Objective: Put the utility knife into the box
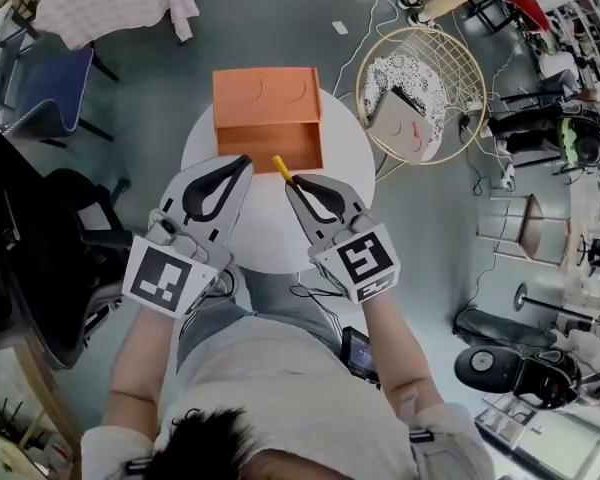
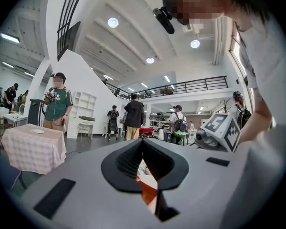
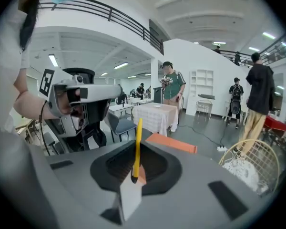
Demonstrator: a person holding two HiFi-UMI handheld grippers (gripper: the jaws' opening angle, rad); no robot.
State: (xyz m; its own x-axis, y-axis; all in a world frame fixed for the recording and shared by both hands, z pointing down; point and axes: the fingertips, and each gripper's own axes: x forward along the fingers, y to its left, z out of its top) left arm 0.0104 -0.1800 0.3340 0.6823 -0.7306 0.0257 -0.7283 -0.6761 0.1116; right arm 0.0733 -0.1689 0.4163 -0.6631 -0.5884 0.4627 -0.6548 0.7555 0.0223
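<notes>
An orange box [image 1: 268, 118] stands open at the far side of a round white table [image 1: 350, 158]. My right gripper [image 1: 291, 181] is shut on a yellow utility knife [image 1: 280, 167], whose free end points toward the box's near edge. In the right gripper view the knife [image 3: 137, 144] sticks up from the closed jaws of the right gripper [image 3: 135, 176], with the box [image 3: 171, 143] just beyond. My left gripper [image 1: 243, 161] hovers beside it over the table, shut and holding nothing. In the left gripper view a strip of orange box [image 2: 150, 194] shows through the left gripper [image 2: 143, 141].
A round wire chair [image 1: 420, 93] with a white cushion stands right of the table. A blue chair [image 1: 50, 93] and a checked tablecloth [image 1: 115, 3] are at the far left. Cables [image 1: 365, 28] run over the floor. Several people [image 2: 133, 118] stand farther off.
</notes>
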